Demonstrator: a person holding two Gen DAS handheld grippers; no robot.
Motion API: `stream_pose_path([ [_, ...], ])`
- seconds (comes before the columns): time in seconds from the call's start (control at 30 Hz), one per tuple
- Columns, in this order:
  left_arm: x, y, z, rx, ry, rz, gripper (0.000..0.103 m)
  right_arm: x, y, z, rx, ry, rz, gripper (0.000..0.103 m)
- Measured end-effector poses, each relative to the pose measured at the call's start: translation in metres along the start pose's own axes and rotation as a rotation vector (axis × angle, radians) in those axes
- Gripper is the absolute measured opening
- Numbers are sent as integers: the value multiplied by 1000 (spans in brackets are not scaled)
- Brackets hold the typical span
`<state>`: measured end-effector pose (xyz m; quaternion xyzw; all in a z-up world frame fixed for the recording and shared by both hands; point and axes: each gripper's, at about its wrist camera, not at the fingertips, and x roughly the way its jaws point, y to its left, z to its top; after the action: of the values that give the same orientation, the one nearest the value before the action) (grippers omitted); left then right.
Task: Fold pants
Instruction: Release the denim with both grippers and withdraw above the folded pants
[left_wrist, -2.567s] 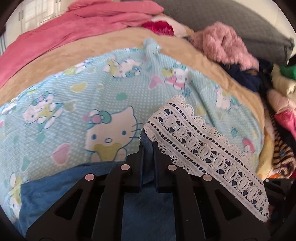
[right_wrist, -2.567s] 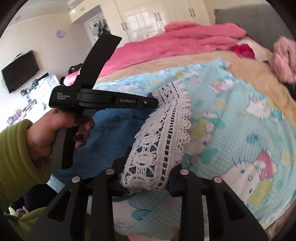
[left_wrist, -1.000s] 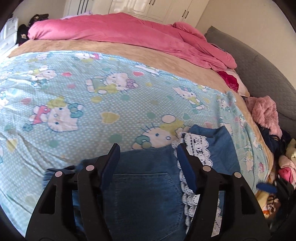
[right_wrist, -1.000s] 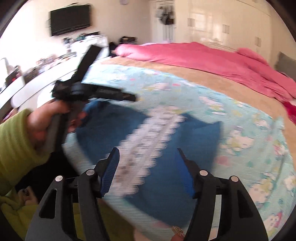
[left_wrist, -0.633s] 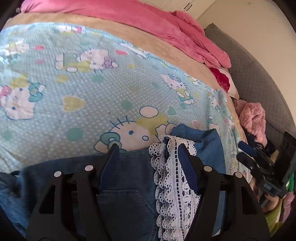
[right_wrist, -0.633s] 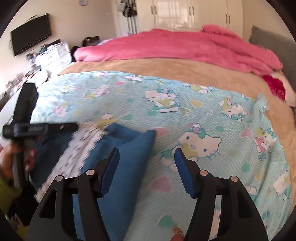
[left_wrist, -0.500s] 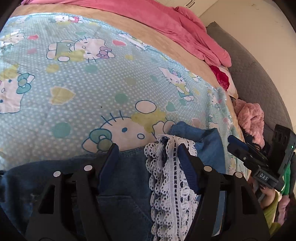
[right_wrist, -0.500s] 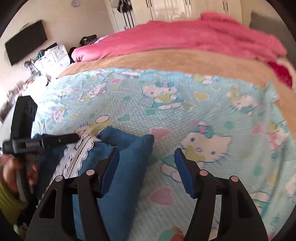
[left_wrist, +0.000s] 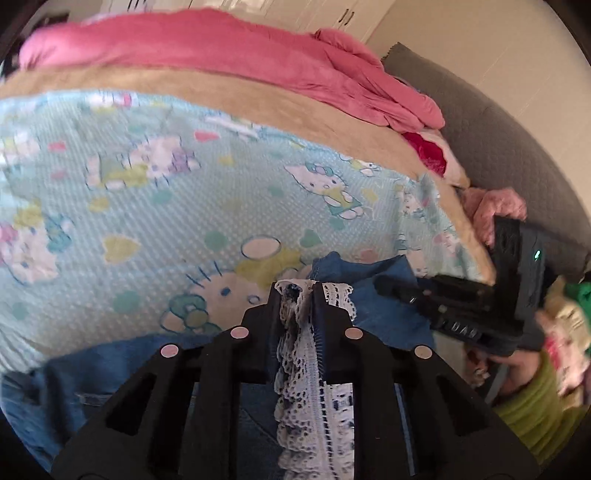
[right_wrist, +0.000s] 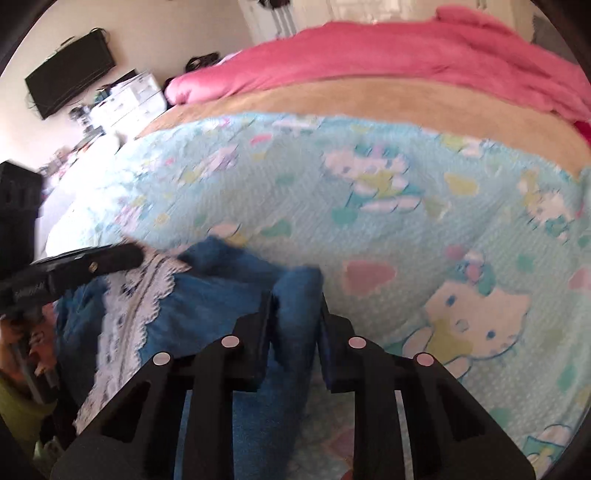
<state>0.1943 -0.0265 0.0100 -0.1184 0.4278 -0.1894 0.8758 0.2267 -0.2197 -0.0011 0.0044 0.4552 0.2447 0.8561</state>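
Two tools are in my view, and both have just been closing with cloth between their jaws. My left tool (left_wrist: 297, 291) is clamped on the white lace trim (left_wrist: 306, 376) that runs down the blue denim pants (left_wrist: 147, 373); the lace bunches up between the pads. My right tool (right_wrist: 295, 306) is pinched on a raised fold of the same pants (right_wrist: 221, 291), at the denim edge away from the lace strip (right_wrist: 125, 317), which lies off to its left. In the left wrist view the right tool (left_wrist: 384, 286) reaches in from the right, tip over the blue denim, with a hand (left_wrist: 517, 373) in a green sleeve (left_wrist: 532, 402) behind it. The pants lie at the near edge of the bed, on a light blue cartoon-cat sheet (right_wrist: 369, 229). Beyond the sheet comes a tan blanket (right_wrist: 369, 99), then a pink duvet (right_wrist: 388, 55) across the far side. A dark screen (right_wrist: 70, 74) hangs on the far wall in the right wrist view.
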Motion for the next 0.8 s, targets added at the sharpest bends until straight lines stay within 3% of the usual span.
stream_pose_path([
  [0.07,7,-2,-1,33,17,35,9,11,2,2,-21,29,-94,21],
  [0.17,24,8,-8,17,60,67,10,24,-4,-5,-3,67,-136,28],
  [0.23,29,17,-12,-4,71,87,29,22,-6,-8,-6,51,-162,39],
  [0.3,26,23,-13,-19,65,92,37,14,-11,-11,7,34,-198,55],
  [0.37,16,25,-12,-30,47,86,39,2,-18,-16,50,11,-191,61],
  [0.53,-15,19,-11,29,8,157,47,-31,-19,-26,76,-52,-199,61],
  [0.57,-20,18,-12,28,2,158,48,-37,-18,-29,74,-58,-199,66],
  [0.6,-27,18,-13,26,-7,152,53,-45,-17,-33,72,-66,-211,87],
  [0.63,-34,17,-15,25,-16,154,57,-51,-15,-36,69,-81,-219,92],
  [0.8,-63,13,-26,29,-49,178,69,-81,1,-48,37,-130,-219,91],
])
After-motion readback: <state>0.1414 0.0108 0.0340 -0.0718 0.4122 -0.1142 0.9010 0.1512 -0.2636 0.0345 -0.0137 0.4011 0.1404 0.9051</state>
